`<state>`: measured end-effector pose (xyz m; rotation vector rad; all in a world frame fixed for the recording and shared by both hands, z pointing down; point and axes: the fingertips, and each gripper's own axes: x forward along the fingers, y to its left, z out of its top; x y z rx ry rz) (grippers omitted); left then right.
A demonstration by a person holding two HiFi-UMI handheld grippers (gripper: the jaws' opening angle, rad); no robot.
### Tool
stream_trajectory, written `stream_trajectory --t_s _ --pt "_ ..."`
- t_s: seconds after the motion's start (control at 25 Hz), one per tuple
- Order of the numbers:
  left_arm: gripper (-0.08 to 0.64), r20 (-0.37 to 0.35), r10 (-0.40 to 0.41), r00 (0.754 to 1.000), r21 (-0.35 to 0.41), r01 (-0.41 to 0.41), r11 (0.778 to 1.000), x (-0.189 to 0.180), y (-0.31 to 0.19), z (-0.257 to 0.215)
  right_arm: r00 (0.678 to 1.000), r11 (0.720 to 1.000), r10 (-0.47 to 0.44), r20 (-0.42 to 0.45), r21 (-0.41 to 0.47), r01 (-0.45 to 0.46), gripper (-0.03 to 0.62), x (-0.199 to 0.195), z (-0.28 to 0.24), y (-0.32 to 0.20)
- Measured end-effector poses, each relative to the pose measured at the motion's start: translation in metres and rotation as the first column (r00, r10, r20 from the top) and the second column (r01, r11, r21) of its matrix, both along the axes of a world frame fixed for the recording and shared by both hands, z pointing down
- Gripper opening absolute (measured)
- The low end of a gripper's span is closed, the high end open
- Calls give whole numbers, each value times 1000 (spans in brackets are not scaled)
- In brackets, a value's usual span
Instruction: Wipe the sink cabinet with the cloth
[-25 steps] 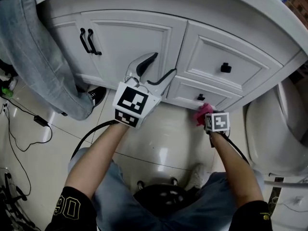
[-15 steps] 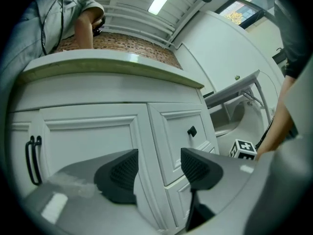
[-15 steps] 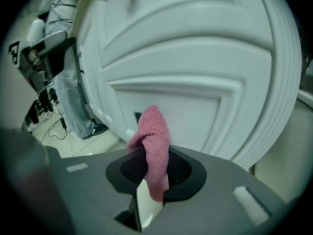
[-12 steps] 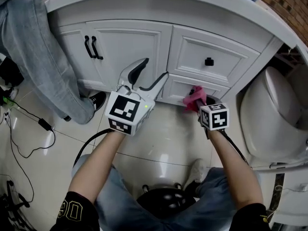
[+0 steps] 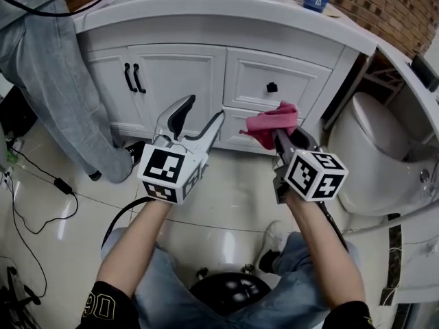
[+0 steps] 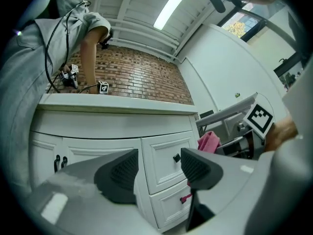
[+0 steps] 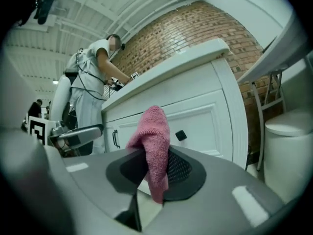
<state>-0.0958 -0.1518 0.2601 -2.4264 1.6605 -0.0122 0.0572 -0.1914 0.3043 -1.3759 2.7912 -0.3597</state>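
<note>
Gripping the cloth [image 5: 266, 123] (pink), right tongs [image 5: 280, 138] have risen.

Floor [image 5: 233, 184]: glossy pale tile, grout lines visible. The white sink cabinet [image 5: 178, 67] stands on it at the far side, with a white toilet [image 5: 374, 149] just beside the cabinet's right end. Black cables [image 5: 41, 177] trail over the left tiles. 1 black shoe [image 5: 137, 151] rests near the cabinet base, and 1 pale shoe [image 5: 273, 237] lies nearer the camera.
</note>
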Motion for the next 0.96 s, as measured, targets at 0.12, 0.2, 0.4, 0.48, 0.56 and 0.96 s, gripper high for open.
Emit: stream_trajectory --t_s 0.12,0.2,0.4,0.48,0.56,0.96 --pt "270 -51 -14 999 7 14 1000 1 13 -12 998 997 11 -61 83 -6 77 -3 -23 26" --pt "270 -75 -19 997 18 21 1000 4 20 -19 994 989 41 -101 143 -26 77 3 -36 37" --pt "270 -63 -1 998 37 4 999 20 33 -23 965 951 160 -210 294 -94 77 27 -55 47" --pt "270 -56 -1 998 40 4 999 21 37 -24 961 947 180 -211 301 -111 77 34 -56 49" --pt "270 -51 -5 999 39 7 999 21 39 -25 962 948 186 -198 292 -123 77 37 -56 50" --pt "270 -44 -8 999 27 9 1000 21 35 -21 966 949 172 -192 296 -110 77 31 -58 53"
